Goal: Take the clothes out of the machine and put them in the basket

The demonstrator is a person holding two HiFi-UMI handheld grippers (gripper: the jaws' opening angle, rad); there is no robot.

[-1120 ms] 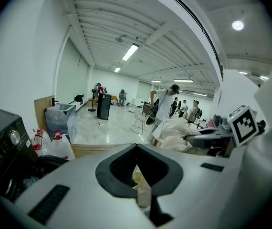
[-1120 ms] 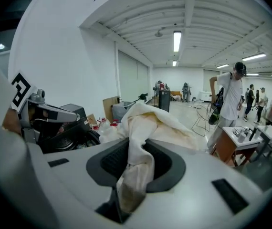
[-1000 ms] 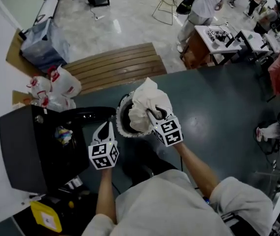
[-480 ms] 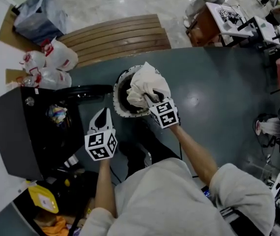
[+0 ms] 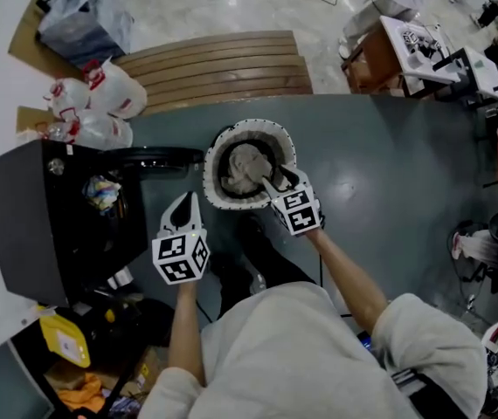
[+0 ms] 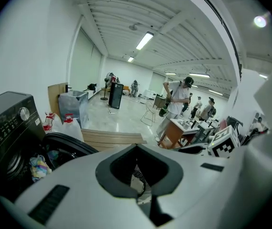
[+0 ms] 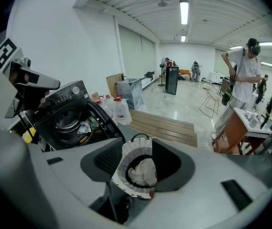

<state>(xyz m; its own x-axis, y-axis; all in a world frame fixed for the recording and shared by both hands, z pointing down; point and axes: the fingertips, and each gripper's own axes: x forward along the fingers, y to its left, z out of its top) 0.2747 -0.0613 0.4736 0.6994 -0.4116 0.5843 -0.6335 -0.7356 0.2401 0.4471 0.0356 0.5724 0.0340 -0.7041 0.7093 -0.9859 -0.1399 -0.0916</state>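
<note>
The round basket (image 5: 221, 151) with a patterned rim stands on the dark floor mat, and a white cloth (image 5: 247, 166) lies inside it. My right gripper (image 5: 277, 182) hangs at the basket's near rim. Its jaws have just been opening and stand open, apart from the cloth. In the right gripper view the basket (image 7: 126, 159) and cloth (image 7: 143, 171) show beyond the right gripper (image 7: 141, 147). My left gripper (image 5: 183, 202) is shut and empty, near the black washing machine (image 5: 39, 225). The machine's door (image 5: 157, 159) is open, and colourful clothes (image 5: 102, 195) lie in the drum.
A slatted wooden bench (image 5: 214, 64) runs behind the basket. White plastic jugs (image 5: 100, 103) and a blue bag (image 5: 87, 20) sit at the back left. People stand by a small table (image 5: 424, 42) at the far right. A yellow item (image 5: 64, 339) lies below the machine.
My right gripper sank with the white cloth from above the basket down to its rim and let go; the cloth now lies inside. The left gripper dropped slightly.
</note>
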